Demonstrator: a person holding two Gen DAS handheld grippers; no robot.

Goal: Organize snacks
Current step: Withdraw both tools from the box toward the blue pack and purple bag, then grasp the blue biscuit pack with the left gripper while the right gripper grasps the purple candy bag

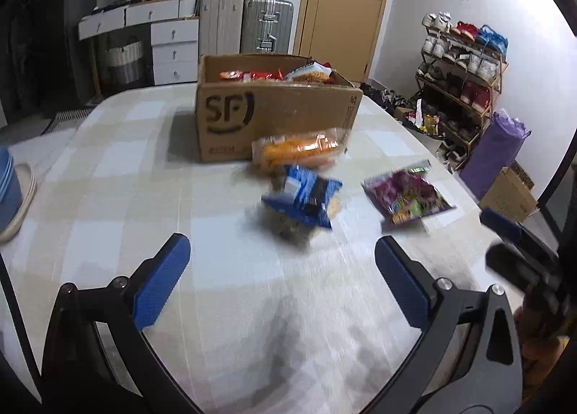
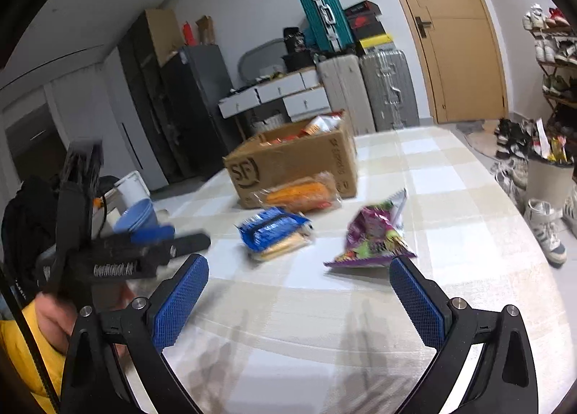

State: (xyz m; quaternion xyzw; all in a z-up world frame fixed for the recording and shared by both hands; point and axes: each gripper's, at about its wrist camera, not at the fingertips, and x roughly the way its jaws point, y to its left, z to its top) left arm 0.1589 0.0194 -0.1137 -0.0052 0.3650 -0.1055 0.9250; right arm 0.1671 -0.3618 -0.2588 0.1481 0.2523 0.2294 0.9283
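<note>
**Both grippers empty above the near tabletop; three snack packs loose in front of the box**

Over the near edge of the tabletop (image 1: 108, 169), we find the left gripper (image 1: 281, 262) with its jaws spread wide and nothing between the blue pads (image 1: 162, 280). The right gripper (image 2: 299, 280) stands likewise, jaws apart and empty, above the checked cloth. In the right wrist view the left gripper also shows at the left, held by a hand (image 2: 50, 316) with a yellow sleeve (image 2: 18, 352).

Ahead of the jaws we record three packs lying loose toward the middle of the tabletop. The blue packet (image 1: 303, 197) is nearest the left gripper and blurred. The purple packet (image 1: 407, 197) lies to its right, apart from it, towards the right edge; in the right wrist view it lies just beyond the right gripper's right pad. The orange packet (image 1: 299, 151) rests against the front wall of the cardboard box (image 1: 274, 115).

The box stands towards the far edge, open-topped, with several snack packs (image 1: 277, 73) inside. A blue bowl (image 1: 7, 190) sits at the left edge.
</note>
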